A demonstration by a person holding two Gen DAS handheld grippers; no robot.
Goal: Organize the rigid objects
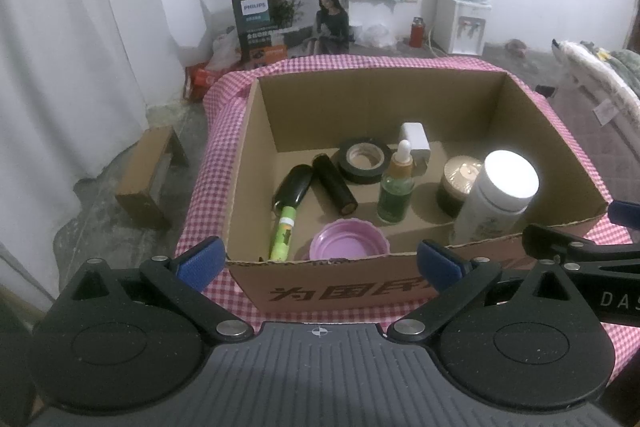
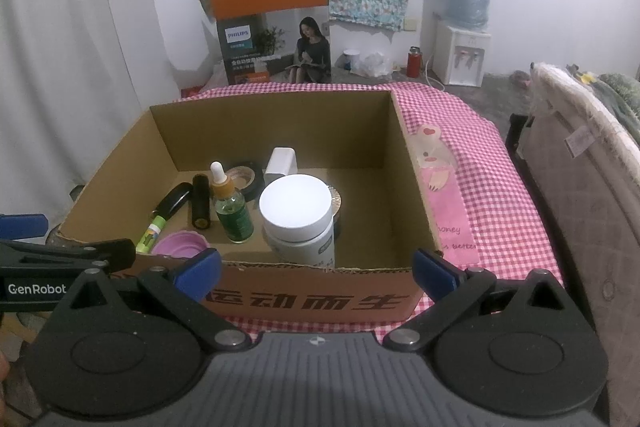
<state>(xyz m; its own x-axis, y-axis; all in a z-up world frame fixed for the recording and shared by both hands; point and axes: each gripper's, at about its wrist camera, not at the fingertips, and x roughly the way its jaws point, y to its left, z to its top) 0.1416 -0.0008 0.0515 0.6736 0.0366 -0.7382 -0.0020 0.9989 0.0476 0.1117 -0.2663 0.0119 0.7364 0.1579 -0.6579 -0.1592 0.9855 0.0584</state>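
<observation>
An open cardboard box [image 1: 256, 163] [image 2: 404, 163] stands on a pink checked tablecloth [image 1: 216, 163]. Inside are a white bottle [image 1: 496, 199] [image 2: 300, 223], a green dropper bottle [image 1: 396, 187] [image 2: 232, 207], a black tape roll [image 1: 364, 159], a white charger [image 1: 416, 143], a dark jar [image 1: 456, 183], two black cylinders [image 1: 334, 185], a green marker [image 1: 282, 233] and a purple lid [image 1: 348, 241]. My left gripper [image 1: 318, 261] is open and empty in front of the box's near wall. My right gripper [image 2: 316, 269] is open and empty beside it, to the right.
A Philips carton [image 1: 288, 15] stands on the floor behind the table. A water dispenser [image 1: 464, 15] and red flask [image 1: 416, 31] are at the back right. A small wooden stool [image 1: 148, 175] is on the left, bedding [image 2: 580, 167] on the right.
</observation>
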